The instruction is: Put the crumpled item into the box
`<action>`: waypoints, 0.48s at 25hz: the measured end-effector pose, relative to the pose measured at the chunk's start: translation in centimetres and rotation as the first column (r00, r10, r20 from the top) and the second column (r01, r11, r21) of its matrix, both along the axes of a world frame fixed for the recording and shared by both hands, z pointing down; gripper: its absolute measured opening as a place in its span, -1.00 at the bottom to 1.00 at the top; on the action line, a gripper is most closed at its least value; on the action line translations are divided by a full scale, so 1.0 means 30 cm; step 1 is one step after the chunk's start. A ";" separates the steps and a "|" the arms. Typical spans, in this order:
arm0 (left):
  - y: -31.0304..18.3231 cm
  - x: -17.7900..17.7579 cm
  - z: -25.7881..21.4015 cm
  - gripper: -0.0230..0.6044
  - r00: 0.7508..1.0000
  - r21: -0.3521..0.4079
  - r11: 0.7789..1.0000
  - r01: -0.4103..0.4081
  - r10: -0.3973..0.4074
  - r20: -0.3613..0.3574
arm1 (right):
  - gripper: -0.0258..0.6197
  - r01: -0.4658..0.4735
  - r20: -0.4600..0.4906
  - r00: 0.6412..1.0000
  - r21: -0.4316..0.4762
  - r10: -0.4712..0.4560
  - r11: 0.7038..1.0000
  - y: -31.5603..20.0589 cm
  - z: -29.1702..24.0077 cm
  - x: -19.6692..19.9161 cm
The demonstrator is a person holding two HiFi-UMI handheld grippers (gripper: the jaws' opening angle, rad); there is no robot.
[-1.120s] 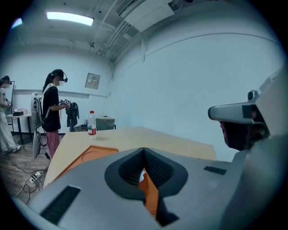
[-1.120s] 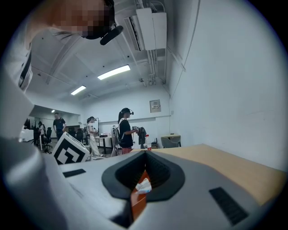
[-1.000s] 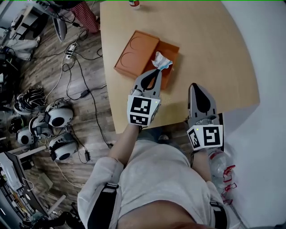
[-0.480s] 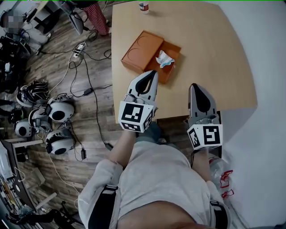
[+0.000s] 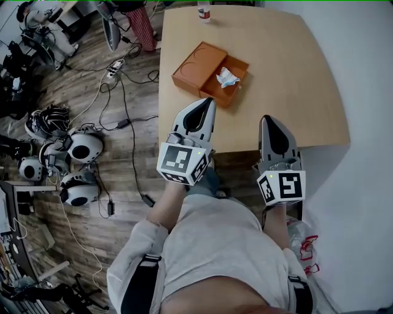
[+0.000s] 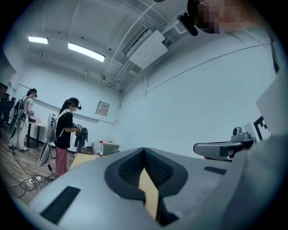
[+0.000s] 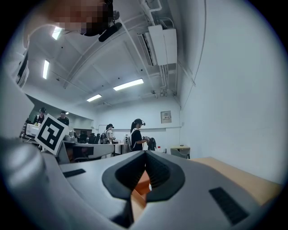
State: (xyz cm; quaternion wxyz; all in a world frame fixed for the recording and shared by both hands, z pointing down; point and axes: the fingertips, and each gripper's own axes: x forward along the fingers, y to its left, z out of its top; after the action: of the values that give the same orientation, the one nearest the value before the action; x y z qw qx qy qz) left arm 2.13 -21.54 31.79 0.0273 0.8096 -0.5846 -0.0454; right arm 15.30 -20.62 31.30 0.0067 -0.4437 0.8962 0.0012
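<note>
Open passage over bare bench [image 5: 288,80] right of and behind the box [image 5: 226,98]. Blocking the left-centre of the bench: that box, lid [image 5: 198,61] touching its left side, crumpled item [image 5: 227,76] inside. By the far edge, a bottle [image 5: 204,11], well apart from the box. Free strip of wood between box and near edge, just ahead of the left tool [image 5: 209,102]. Nothing ahead of the right tool [image 5: 265,118]. Left of the bench, floor [image 5: 86,98] cluttered with cables [image 5: 126,104] and white gear [image 5: 86,146].
</note>
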 end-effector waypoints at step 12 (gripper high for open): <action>0.205 -0.007 -0.058 -0.88 0.999 0.062 0.998 0.031 -0.029 -0.031 | -0.89 0.044 -0.002 0.999 0.028 -0.044 0.999 0.173 -0.022 -0.006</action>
State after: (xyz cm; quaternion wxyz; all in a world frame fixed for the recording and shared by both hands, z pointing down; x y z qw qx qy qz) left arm 1.91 -15.40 30.06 0.0100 0.8003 -0.5946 -0.0765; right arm 15.13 -15.42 30.64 0.0122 -0.4236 0.9056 0.0142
